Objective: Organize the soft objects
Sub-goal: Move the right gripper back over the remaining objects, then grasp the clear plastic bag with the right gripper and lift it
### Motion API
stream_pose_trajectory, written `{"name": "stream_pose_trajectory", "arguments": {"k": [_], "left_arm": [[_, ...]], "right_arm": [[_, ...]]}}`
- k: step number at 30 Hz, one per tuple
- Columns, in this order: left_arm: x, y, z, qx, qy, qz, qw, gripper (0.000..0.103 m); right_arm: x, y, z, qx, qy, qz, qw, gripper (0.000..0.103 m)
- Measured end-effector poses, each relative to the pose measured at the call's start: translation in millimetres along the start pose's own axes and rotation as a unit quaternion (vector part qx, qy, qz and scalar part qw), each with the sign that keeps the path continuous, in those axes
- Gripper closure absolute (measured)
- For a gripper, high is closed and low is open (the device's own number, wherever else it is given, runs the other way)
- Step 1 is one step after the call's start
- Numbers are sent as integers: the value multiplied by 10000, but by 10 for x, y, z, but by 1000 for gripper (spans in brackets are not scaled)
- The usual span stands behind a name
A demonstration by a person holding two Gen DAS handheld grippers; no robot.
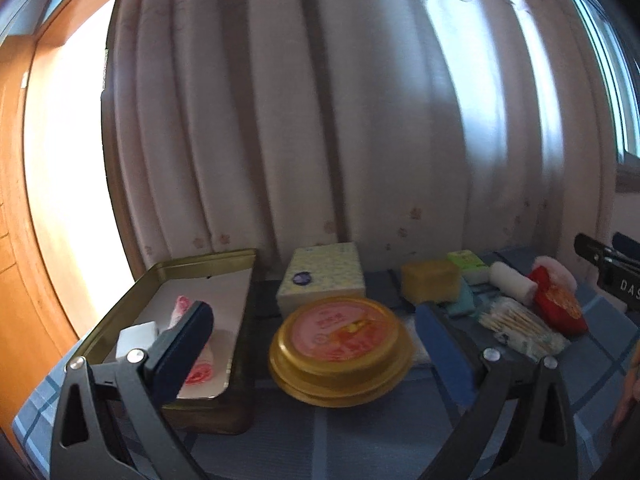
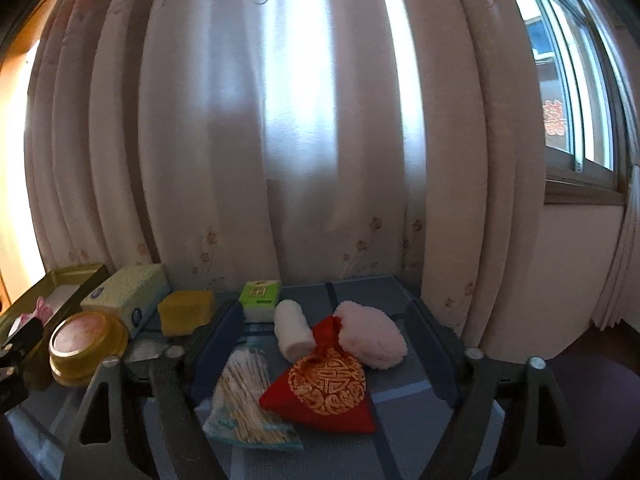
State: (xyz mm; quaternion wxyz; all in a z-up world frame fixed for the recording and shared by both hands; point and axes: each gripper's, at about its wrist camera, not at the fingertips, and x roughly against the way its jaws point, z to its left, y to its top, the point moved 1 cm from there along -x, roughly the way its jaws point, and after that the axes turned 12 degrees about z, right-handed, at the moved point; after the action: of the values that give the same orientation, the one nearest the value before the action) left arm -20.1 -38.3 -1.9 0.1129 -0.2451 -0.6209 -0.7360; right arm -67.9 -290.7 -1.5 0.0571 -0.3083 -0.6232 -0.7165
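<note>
Both grippers' jaws spread, empty. Right gripper [image 2: 320, 344] faces a red pouch [image 2: 320, 392] — likely light, squashy; pinch its gathered neck.

You have one gold tin tray [image 1: 208, 258], holding one pink rolled cloth [image 1: 199, 372] and one white block [image 1: 136, 334]. On the desk [image 2: 400, 432] you have one round gold tin [image 1: 340, 350], one tissue box [image 1: 322, 276], one yellow sponge [image 2: 185, 311], one green packet [image 2: 260, 294], one white rolled towel [image 2: 292, 334], one pink fluffy pad [image 2: 372, 334], one red embroidered pouch [image 2: 324, 392] and one bag of cotton swabs [image 2: 244, 396].
</note>
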Motion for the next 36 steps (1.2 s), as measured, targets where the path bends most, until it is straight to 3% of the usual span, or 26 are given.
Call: {"name": "stream_pose_trajectory", "arguments": {"k": [2, 4, 8, 11, 14, 16, 19, 21, 22, 25, 28, 31, 36], "left_arm": [[8, 3, -62, -104, -40, 25, 9999, 1], [-3, 4, -87, -96, -66, 60, 9999, 1], [23, -4, -42, 118, 44, 28, 9999, 1], [60, -31, 105, 512, 126, -57, 9986, 1], [66, -60, 254, 883, 248, -25, 9958, 1], [57, -68, 279, 911, 247, 13, 9955, 1], [75, -71, 240, 796, 242, -37, 9965, 1], [86, -69, 208, 700, 195, -69, 9973, 1], [85, -70, 212, 699, 182, -68, 9974, 1], [67, -65, 240, 773, 166, -10, 9969, 1], [64, -63, 222, 733, 178, 1, 9971, 1], [57, -54, 185, 658, 165, 29, 9977, 1], [31, -29, 16, 476, 3, 94, 9988, 1]], "right_arm": [[-15, 2, 51, 145, 114, 120, 9998, 39], [-70, -7, 116, 167, 488, 364, 9980, 41], [-343, -15, 399, -46, 1786, 1299, 9753, 43], [-578, -34, 664, -119, 2307, 1872, 9548, 50], [-789, -99, 920, 15, 2353, 2282, 9448, 51], [-882, -132, 1035, 65, 2437, 2514, 9367, 51], [-970, -147, 1157, 213, 2332, 2689, 9342, 51], [-1026, -182, 1243, 339, 2379, 2881, 9270, 64], [-1025, -170, 1246, 349, 2383, 2852, 9277, 73], [-986, -171, 1230, 398, 2441, 2814, 9272, 84], [-838, -122, 1127, 386, 2629, 2447, 9325, 87], [-569, -47, 942, 507, 2546, 1732, 9501, 88], [-320, 41, 392, 403, 1770, 950, 9788, 88]]}}
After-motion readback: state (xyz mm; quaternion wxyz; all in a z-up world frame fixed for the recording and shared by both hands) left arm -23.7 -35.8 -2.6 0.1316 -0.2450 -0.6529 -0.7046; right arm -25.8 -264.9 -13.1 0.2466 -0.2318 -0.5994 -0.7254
